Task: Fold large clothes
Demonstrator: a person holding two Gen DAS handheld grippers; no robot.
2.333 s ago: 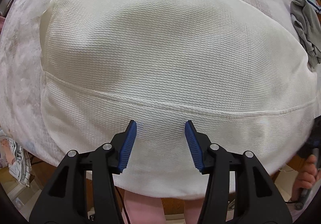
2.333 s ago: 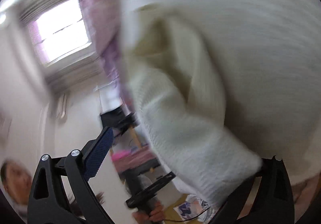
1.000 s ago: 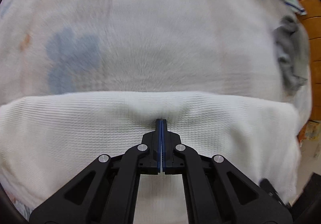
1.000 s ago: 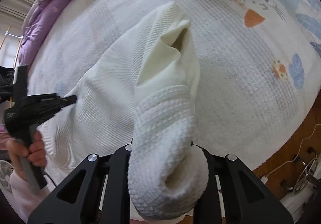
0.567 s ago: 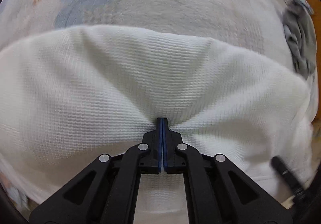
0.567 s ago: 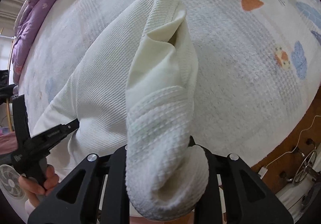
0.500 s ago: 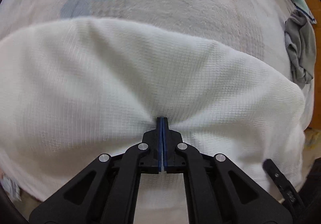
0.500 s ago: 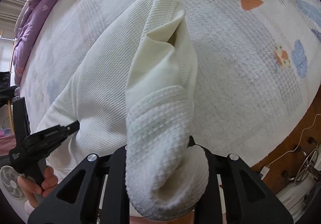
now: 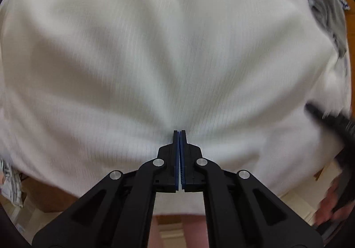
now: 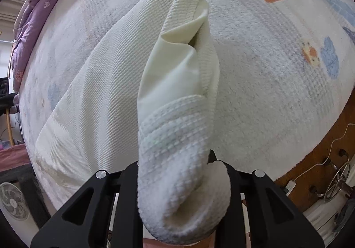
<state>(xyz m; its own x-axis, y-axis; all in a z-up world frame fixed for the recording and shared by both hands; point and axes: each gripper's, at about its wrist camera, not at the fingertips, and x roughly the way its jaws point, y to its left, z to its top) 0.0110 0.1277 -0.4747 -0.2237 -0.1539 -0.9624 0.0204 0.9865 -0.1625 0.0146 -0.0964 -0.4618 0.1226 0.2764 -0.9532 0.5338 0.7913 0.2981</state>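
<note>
A wide bed (image 10: 266,97) under a pale printed cover fills most of the room, with a purple quilt (image 10: 28,26) bunched along its far left edge. Spread across the bed lies the big cream sweater (image 10: 99,92), its textured knit running from the near left edge toward the far middle. A crumpled grey garment (image 9: 328,14) sits on the bed well apart from it, on the far side. One ribbed cuff (image 10: 177,170) of the sweater is bunched between the jaws of the right gripper (image 10: 177,172), which pinch it and hold it above the cover. The left gripper (image 9: 179,134) has its blue pads (image 9: 176,154) pressed together on a pinch of the sweater's body, the cloth puckering around the tips. A small white fan (image 10: 13,201) stands on the floor at the near left.
</note>
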